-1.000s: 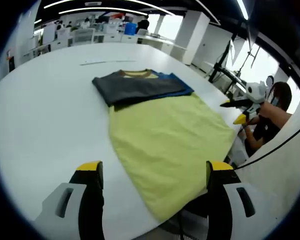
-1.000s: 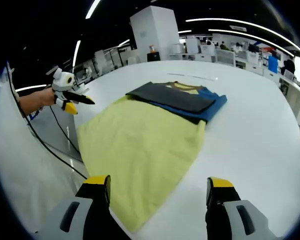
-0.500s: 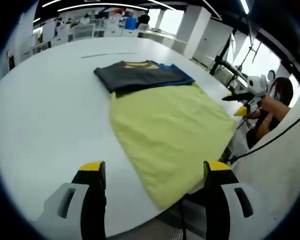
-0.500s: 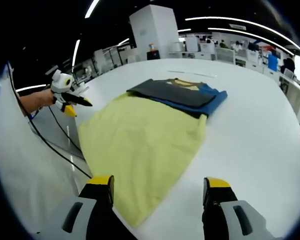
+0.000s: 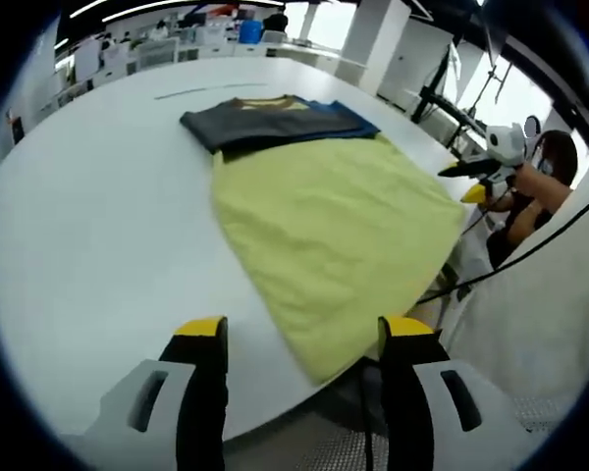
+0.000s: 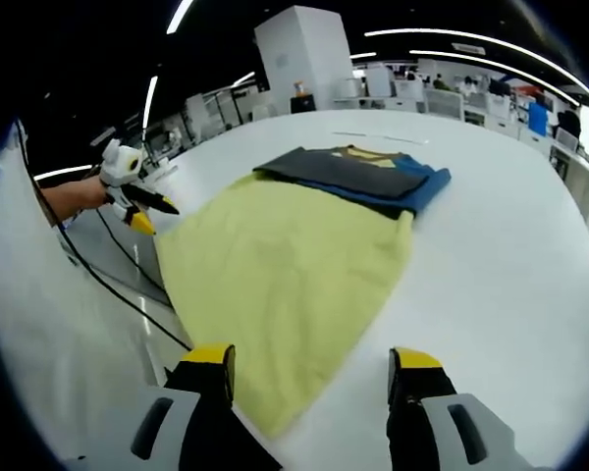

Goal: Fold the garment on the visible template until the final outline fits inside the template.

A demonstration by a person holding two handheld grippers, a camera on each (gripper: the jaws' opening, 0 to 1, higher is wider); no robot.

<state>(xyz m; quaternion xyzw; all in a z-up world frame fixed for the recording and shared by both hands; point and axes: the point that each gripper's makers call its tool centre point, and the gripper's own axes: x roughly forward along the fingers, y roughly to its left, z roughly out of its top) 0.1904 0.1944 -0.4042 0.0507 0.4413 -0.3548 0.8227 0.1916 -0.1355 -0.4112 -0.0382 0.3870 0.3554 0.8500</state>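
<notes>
- My left tongs (image 5: 299, 339) hang over the near edge of the big white desk (image 5: 98, 216). The two jaws are apart and hold nothing.
- My right tongs (image 6: 309, 365) hang over the near edge too. The jaws are apart and hold nothing.
- The garment (image 5: 334, 231) lies flat on the desk. Its big yellow part points at me, and its near corner lies between my left jaws in the left gripper view.
- The far end of the garment is folded over. I see a dark grey part (image 5: 265, 126) on top and a blue part (image 5: 358, 126) under it.
- In the right gripper view the yellow cloth (image 6: 285, 275) reaches the desk edge just in front of my right jaws.
- Each of my tongs shows off to the side in the other one's view, away from the cloth.
- Far behind the desk are other desks and white pillars (image 6: 299, 54).
</notes>
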